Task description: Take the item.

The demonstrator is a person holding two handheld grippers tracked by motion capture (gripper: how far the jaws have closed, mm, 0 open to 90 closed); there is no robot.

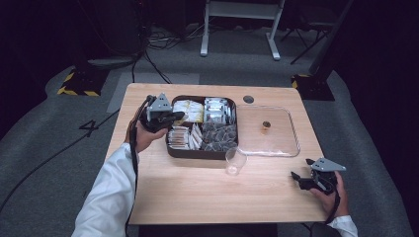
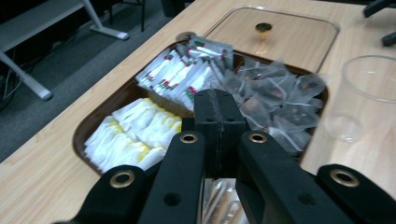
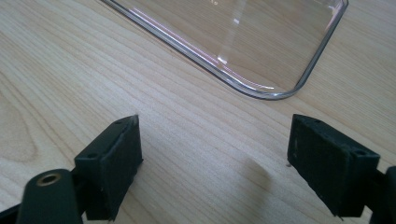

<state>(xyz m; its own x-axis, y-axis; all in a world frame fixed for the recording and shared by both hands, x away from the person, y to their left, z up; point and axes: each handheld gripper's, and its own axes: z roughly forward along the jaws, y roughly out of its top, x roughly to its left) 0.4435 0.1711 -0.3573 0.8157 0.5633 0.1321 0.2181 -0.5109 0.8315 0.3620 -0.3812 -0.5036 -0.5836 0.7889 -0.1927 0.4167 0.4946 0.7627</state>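
Seemingly poised to pick a sachet, the left gripper (image 2: 218, 122) hangs jaws-together over the dark compartmented tea-bag tray (image 2: 95, 122), while the right gripper (image 3: 212, 161) rests jaws-apart beside the clear plastic lid (image 3: 261, 37).

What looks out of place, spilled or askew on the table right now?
Nothing stands out. The dark compartment tray holds its packets tidily, the clear plastic cup stands upright beside it, and the clear lid lies flat on the wooden table.
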